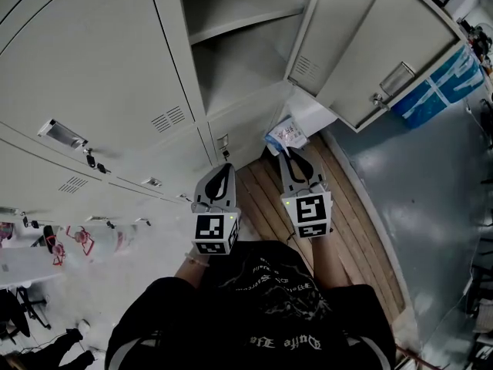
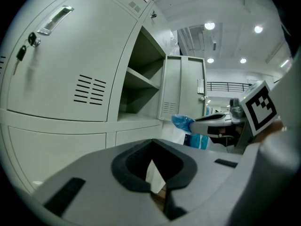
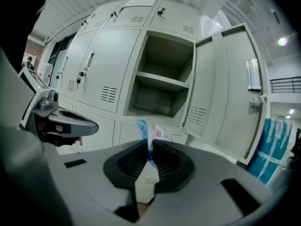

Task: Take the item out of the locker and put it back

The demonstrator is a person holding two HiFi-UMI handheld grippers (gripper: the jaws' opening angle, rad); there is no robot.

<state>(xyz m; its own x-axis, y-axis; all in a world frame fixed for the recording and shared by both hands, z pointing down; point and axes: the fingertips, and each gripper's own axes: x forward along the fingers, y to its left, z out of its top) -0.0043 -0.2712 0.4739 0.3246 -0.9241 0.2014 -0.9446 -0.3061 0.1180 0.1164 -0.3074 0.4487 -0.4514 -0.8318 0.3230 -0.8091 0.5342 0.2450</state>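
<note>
A blue-and-white packet (image 1: 282, 136) hangs low in front of the open locker (image 1: 245, 74), and my right gripper (image 1: 292, 153) is shut on it. In the right gripper view the packet (image 3: 146, 132) sticks up out of the closed jaws of that gripper (image 3: 146, 166), with the locker's empty compartment (image 3: 160, 95) behind it. My left gripper (image 1: 222, 166) is beside it on the left, shut, with nothing between its fingers. From the left gripper view, the left gripper (image 2: 157, 189) faces the locker front, and the packet (image 2: 182, 123) shows at the right gripper's tip.
The locker's door (image 1: 370, 45) stands open to the right. A shelf (image 1: 239, 20) divides the locker. Shut lockers with keys (image 1: 91, 160) fill the left. A wooden strip of floor (image 1: 266, 206) lies below, with grey floor and blue panels (image 1: 441, 85) to the right.
</note>
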